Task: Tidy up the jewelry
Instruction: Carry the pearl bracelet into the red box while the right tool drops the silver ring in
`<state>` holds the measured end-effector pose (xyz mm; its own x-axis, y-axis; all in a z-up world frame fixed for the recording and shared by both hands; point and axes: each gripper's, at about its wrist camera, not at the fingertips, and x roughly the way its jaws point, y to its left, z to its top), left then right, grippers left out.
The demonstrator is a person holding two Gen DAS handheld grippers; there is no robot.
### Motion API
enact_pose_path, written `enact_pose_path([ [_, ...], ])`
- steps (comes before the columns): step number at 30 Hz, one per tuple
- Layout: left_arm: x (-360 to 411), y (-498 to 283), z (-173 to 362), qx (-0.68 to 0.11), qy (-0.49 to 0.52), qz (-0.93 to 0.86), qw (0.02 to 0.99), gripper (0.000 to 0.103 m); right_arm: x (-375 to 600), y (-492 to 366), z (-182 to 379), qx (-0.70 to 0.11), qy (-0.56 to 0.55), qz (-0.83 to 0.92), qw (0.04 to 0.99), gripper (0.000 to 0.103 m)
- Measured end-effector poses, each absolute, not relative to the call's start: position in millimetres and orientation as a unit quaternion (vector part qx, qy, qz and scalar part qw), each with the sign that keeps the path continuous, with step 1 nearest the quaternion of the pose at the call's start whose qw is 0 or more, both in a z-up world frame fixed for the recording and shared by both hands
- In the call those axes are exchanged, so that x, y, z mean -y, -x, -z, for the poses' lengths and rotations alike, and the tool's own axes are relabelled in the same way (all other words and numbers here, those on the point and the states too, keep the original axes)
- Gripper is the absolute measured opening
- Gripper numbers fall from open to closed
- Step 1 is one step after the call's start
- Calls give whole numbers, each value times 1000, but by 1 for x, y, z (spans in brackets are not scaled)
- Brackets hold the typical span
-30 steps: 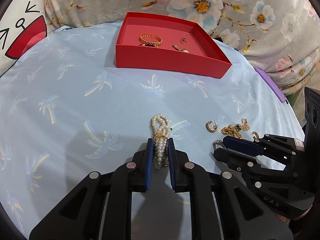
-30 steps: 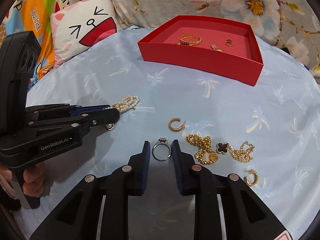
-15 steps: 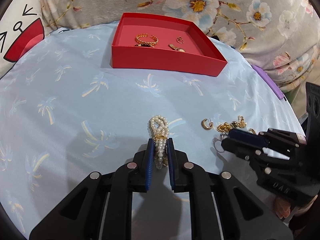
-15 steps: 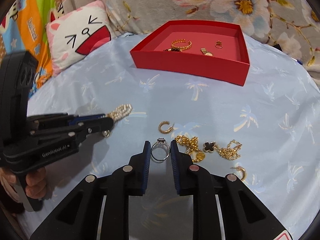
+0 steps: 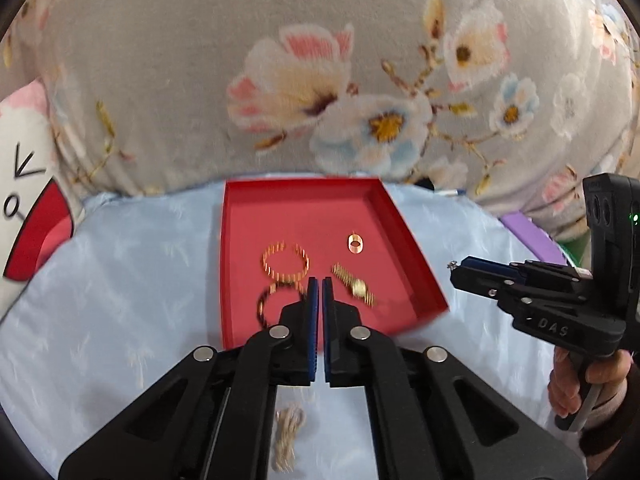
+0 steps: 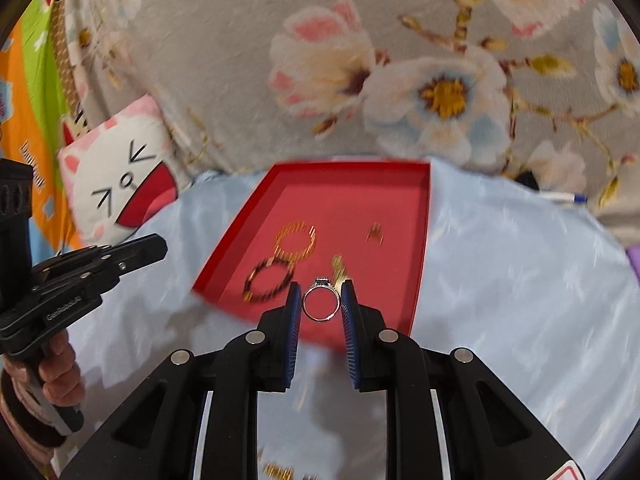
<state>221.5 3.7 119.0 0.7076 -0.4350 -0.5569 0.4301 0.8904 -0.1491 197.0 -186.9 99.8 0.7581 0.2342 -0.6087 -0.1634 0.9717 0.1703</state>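
A red tray [image 5: 416, 256] [image 6: 240, 248] sits on the light blue cloth and holds a gold bangle [image 5: 285, 265], a dark beaded bracelet [image 5: 265, 307], a small gold ring [image 5: 355, 243] and a gold watch [image 5: 354, 285]. My left gripper [image 5: 320, 294] is shut and empty, raised over the tray's near edge. The pearl bracelet [image 5: 286, 440] lies on the cloth below it. My right gripper [image 6: 320, 304] is shut on a silver ring [image 6: 321, 304] and holds it over the tray's near edge.
A floral cushion [image 5: 320, 80] rises behind the tray. A cat-face pillow [image 6: 120, 188] lies at the left. Gold jewelry [image 6: 276, 471] shows at the bottom edge of the right wrist view. A purple object [image 5: 528, 236] lies at the right.
Both grippers rose and moved forward to the tray. The left gripper no longer holds the pearl bracelet, which lies on the cloth. The right gripper lifted the silver ring.
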Motion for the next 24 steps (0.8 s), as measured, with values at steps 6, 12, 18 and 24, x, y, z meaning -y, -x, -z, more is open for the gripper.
enact_pose_path([
  [6,1,-287,-134,-311,20,213,926,0,187,-263,-108,-331,-54,-84,939,19],
  [12,-29,-245,-107,-334,9,210,919,15,186,-235,-95,-322,-74,-106,938,19],
  [18,-35,-202,-41,-414,-35,210,885,34,182,-202,-84,-322,-74,-114,937,19],
  [24,-23,-190,0,-453,-45,228,860,34,178,-194,-78,-327,-60,-110,937,19],
])
